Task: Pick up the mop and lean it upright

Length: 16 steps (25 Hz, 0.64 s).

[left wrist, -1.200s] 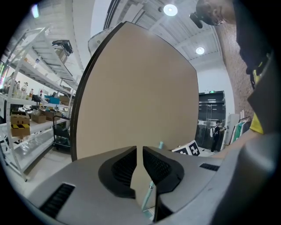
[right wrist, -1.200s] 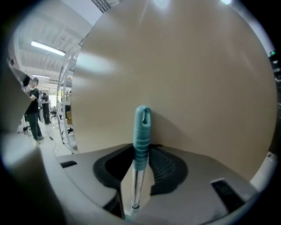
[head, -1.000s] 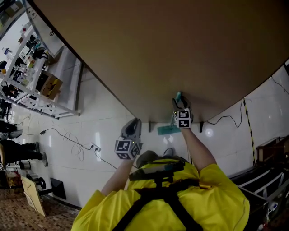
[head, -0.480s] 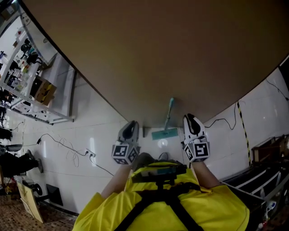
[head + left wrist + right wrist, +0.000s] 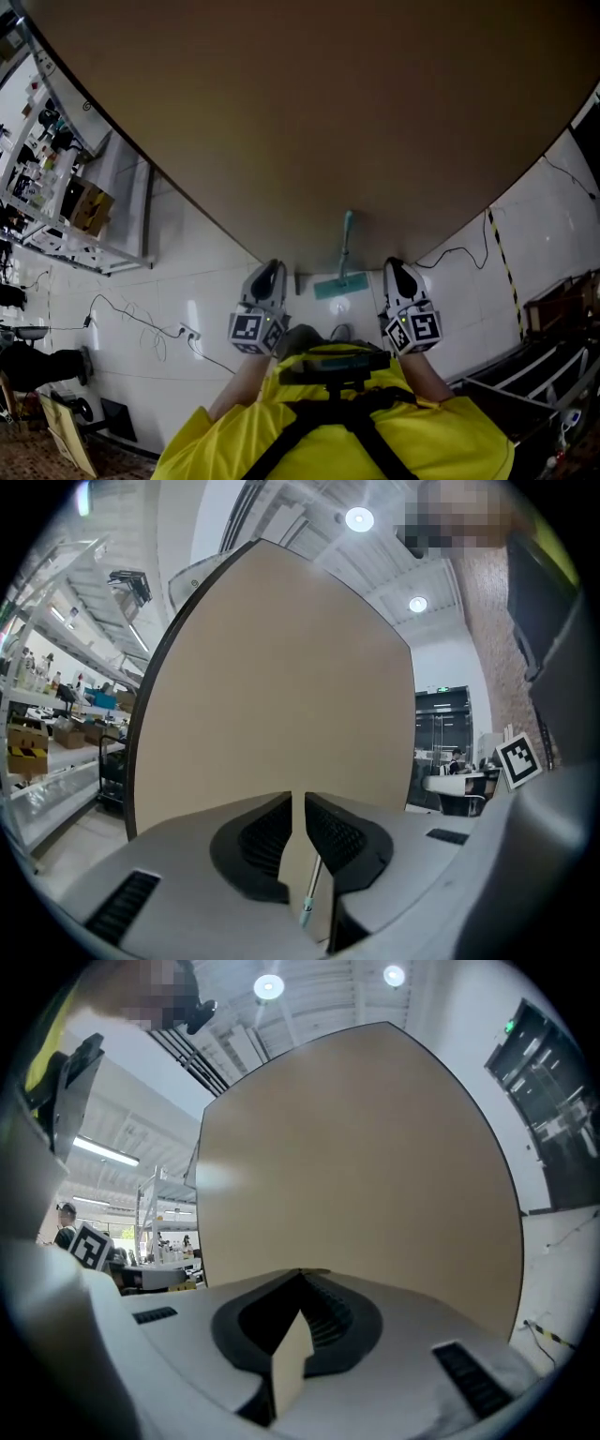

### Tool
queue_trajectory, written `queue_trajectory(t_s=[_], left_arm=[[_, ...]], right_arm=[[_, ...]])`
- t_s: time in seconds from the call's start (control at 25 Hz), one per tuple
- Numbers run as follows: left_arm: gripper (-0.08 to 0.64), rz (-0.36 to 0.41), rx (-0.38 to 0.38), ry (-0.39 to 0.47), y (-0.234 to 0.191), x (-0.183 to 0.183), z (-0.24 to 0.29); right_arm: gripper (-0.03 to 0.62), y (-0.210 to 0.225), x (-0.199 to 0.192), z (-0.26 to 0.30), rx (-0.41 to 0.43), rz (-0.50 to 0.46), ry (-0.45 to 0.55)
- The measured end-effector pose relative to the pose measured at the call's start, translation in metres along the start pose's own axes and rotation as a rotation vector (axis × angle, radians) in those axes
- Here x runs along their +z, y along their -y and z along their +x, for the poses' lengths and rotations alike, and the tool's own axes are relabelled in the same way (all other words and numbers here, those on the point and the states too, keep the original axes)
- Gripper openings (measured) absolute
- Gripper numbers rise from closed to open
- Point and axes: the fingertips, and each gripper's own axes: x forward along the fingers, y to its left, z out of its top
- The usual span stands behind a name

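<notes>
The mop (image 5: pixel 342 251) stands upright with its pale handle leaning on a large brown panel (image 5: pixel 309 112) and its teal head (image 5: pixel 335 287) on the white floor. Neither gripper touches it. My left gripper (image 5: pixel 272 265) hangs to the left of the mop head, my right gripper (image 5: pixel 394 263) to the right of it, both close to my body. In the left gripper view the jaws (image 5: pixel 298 797) stand almost together, and a piece of the mop handle (image 5: pixel 310 892) shows through the thin slit. The right gripper's jaws (image 5: pixel 302 1271) meet at their tips with nothing between them.
The brown panel (image 5: pixel 356 1147) fills the view ahead. Metal shelving with boxes (image 5: pixel 56 178) stands at the left. A cable and a socket (image 5: pixel 187 330) lie on the tiles at the left, a black cable (image 5: pixel 459 253) at the right. A dark rack (image 5: pixel 562 347) stands at the far right.
My right gripper has left the mop handle, drawn back toward my body and shut. The mop stays leaning on the panel. The left gripper has hardly moved.
</notes>
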Motion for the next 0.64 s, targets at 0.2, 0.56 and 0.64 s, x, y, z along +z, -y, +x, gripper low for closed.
queue_trajectory(t_s=[0.2,0.56,0.64], left_arm=[[0.049,-0.007,-0.004,-0.002,0.006,-0.005,0.001],[0.049,0.006,0.019,-0.025,-0.007,-0.016,-0.026],[0.083,-0.002,0.014,-0.035,-0.012,-0.023,-0.034]], right_arm=[[0.006,-0.002,0.008,-0.007,0.013,-0.007,0.025],[0.006,-0.027,-0.005,-0.009,0.039,-0.009,0.004],[0.006,-0.034,-0.009,-0.010,0.039,-0.006,0.000]])
